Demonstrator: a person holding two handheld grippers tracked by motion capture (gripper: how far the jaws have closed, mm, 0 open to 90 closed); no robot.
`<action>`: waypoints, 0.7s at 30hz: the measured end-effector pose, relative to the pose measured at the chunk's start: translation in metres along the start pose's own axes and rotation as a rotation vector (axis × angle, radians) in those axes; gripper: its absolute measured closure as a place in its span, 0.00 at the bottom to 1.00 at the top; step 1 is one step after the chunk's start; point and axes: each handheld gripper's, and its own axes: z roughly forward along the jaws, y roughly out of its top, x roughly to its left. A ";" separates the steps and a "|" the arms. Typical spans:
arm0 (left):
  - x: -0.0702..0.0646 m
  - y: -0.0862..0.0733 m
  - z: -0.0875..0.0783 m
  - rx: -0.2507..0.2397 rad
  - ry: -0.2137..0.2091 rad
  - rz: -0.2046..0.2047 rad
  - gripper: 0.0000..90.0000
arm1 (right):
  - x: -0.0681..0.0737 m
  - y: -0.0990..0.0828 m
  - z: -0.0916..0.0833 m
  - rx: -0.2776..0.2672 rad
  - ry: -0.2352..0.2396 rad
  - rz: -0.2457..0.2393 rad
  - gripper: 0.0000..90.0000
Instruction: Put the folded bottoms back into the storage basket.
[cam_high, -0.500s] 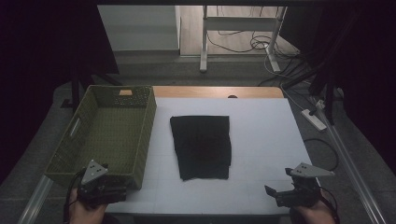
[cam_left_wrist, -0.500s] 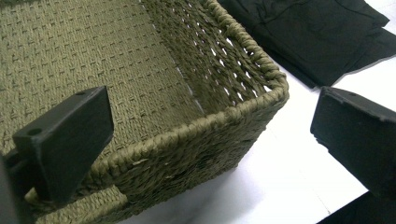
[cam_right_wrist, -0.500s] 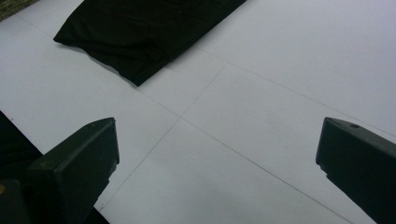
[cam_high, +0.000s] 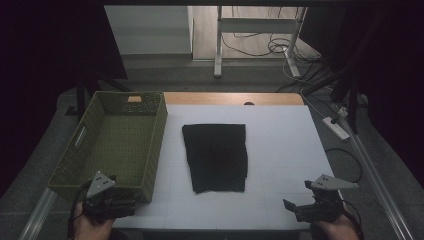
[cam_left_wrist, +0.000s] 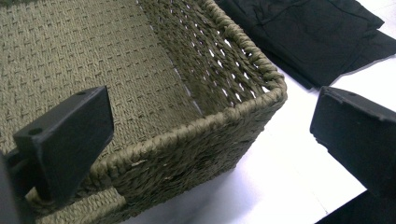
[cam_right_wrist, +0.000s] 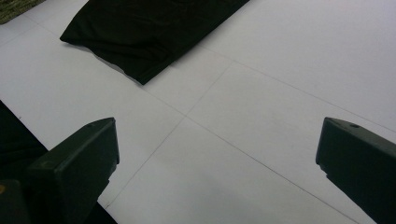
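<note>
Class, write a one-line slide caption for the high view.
Folded black cloth lies mid-table beside a green woven basket; left gripper and right gripper wait open at the near edge.

Bare white table (cam_high: 280, 145) open along the near edge and the whole right side, folded black cloth (cam_high: 216, 156) lying flat mid-table, tall woven green basket (cam_high: 150, 150) walling off the left edge from near corner to far.

no readable text, labels, brands or numbers anywhere
</note>
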 end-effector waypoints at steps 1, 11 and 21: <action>0.000 0.000 0.000 -0.001 -0.002 0.000 0.00 | 0.000 0.000 0.000 0.000 0.000 0.000 0.00; 0.002 0.000 0.000 -0.009 -0.008 0.007 0.00 | 0.000 0.000 0.000 0.004 0.006 -0.007 0.00; 0.001 0.002 -0.001 -0.042 -0.042 0.028 0.00 | 0.001 0.000 0.000 0.003 0.005 -0.010 0.00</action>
